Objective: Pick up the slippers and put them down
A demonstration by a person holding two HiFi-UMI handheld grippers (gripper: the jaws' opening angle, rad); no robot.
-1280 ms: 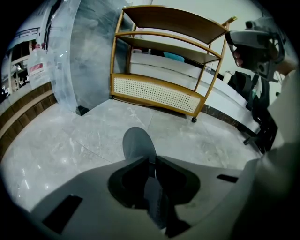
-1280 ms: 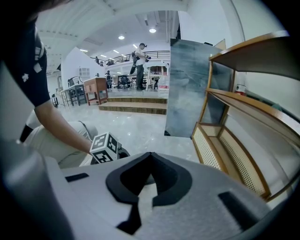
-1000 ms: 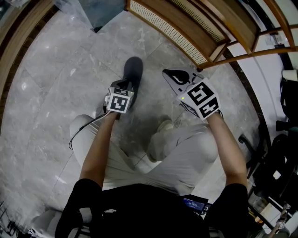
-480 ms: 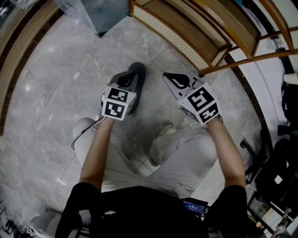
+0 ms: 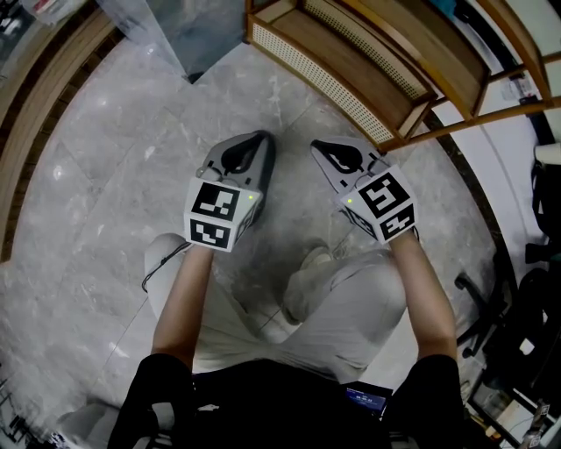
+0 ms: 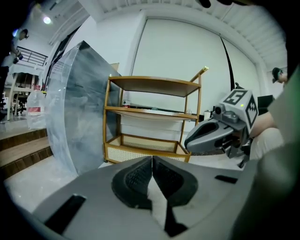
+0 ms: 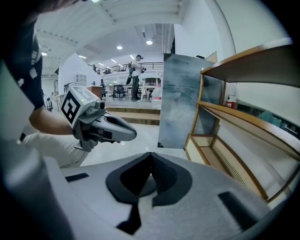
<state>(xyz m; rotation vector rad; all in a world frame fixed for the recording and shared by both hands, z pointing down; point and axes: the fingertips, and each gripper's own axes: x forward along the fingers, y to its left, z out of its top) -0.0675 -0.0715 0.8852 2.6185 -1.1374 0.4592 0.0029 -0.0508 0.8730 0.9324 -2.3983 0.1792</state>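
The left gripper [image 5: 245, 146] lies at nine o'clock of the right gripper [image 5: 326, 151], apart; the shelf rack [image 5: 368, 83] stands beyond them at one o'clock, the panel [image 5: 166, 26] at eleven o'clock

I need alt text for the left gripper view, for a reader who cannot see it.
The left gripper fills the foreground, its jaws shut with nothing between them. Behind it stands a wooden shelf rack against a white wall, with a grey translucent panel at its left; the right gripper shows at the right.
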